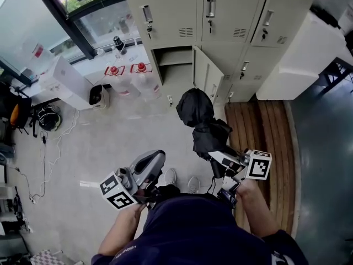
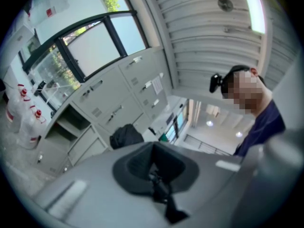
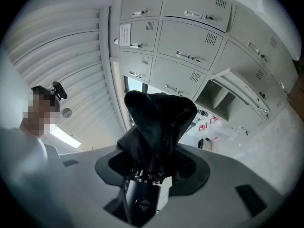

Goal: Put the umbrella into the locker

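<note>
My right gripper (image 3: 146,177) grips the handle end of the black folded fabric umbrella (image 1: 199,117), which hangs in the air outside the beige metal locker bank (image 1: 226,15). One low open compartment (image 1: 174,65) shows a shelf inside. My left gripper (image 2: 159,184) has its jaws together, holding nothing.
</note>
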Available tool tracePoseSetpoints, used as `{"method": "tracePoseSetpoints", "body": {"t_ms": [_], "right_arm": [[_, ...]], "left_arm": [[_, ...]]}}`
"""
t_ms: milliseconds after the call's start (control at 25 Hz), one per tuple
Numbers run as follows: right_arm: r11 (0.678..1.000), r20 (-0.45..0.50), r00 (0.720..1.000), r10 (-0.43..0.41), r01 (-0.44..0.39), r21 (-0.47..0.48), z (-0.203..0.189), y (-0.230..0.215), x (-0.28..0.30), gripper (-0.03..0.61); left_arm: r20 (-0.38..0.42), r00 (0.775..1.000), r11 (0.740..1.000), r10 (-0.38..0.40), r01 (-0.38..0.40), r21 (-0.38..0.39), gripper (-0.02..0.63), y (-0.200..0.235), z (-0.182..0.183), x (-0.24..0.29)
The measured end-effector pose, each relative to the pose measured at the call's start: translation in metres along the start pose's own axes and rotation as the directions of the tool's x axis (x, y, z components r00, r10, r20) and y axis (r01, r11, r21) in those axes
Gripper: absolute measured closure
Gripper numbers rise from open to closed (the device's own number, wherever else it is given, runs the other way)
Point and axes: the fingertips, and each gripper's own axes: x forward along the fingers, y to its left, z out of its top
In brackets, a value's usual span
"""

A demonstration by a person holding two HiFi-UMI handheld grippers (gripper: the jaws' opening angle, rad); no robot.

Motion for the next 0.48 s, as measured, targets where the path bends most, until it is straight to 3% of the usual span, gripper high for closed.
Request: {"method": "tracePoseSetpoints", "body": {"t_ms": [200,480], "right_arm": [[1.000,-0.003,1.000,0.003,-0.003,0.010,0.007,-0.008,0.005,0.382],[0.998,-0.020,0.998,-0.056,0.056,0.010,0.016,-0.034,0.020,0.382]], "left_arm": [[0.003,1.000,1.000,0.012,-0.012,0.001,0.612,0.008,0.005,0.003],[0.003,1.000,1.000,-0.013,0.013,-0.016,0.612,0.038,0.018,0.019]]}}
